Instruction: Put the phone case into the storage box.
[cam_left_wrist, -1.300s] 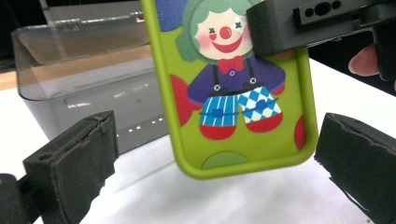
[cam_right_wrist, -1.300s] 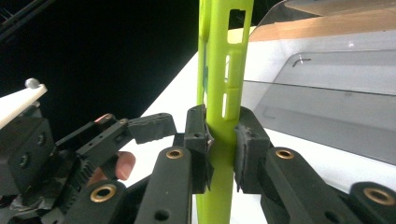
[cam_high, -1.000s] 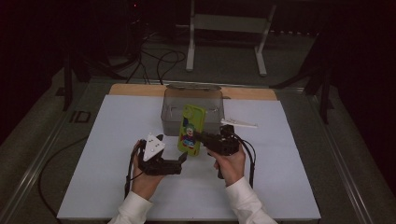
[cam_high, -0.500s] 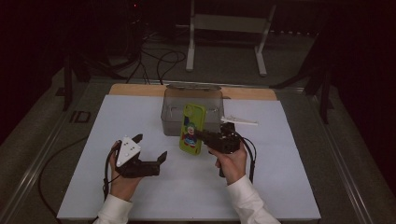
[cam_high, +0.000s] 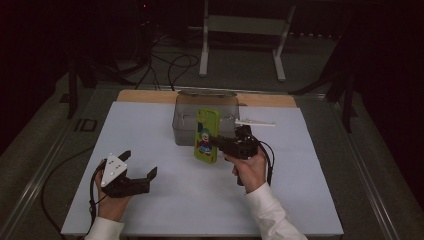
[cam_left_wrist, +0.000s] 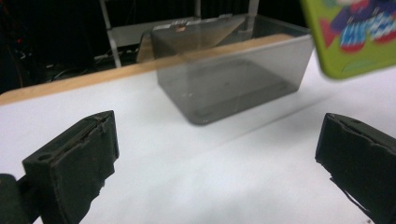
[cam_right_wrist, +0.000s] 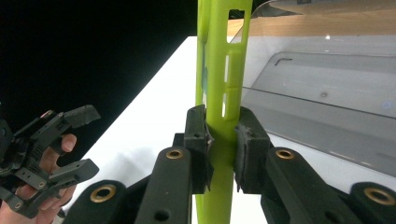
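between the jaws of the right hand-held gripper (cam_high: 216, 142) sits a green phone case (cam_high: 206, 136), pinched on its edge; the right gripper view shows both pads pressed against the thin green side, the case (cam_right_wrist: 219, 79) rising straight up out of the jaws. high view: case held upright above the bench, printed cartoon face toward the camera, its lower end close to the white sheet (cam_high: 200, 200); cannot tell if it touches. right hand (cam_high: 250, 170) wrapped round the gripper body, white sleeve behind it.

left hand-held gripper (cam_high: 137, 170) well apart from the case, low over the near left part of the sheet, jaws spread wide with nothing between them. left gripper view: the two black jaws stand far apart at the frame's lower corners, bare white sheet between them, a corner of the case (cam_left_wrist: 355, 37) at upper right.

just behind the case stands a clear grey box (cam_high: 187, 117), open on top, at the far middle of the sheet. a small white piece (cam_high: 255, 122) lies beside the box to its right. bench (cam_high: 150, 96) edge shows as a wooden strip behind the sheet.
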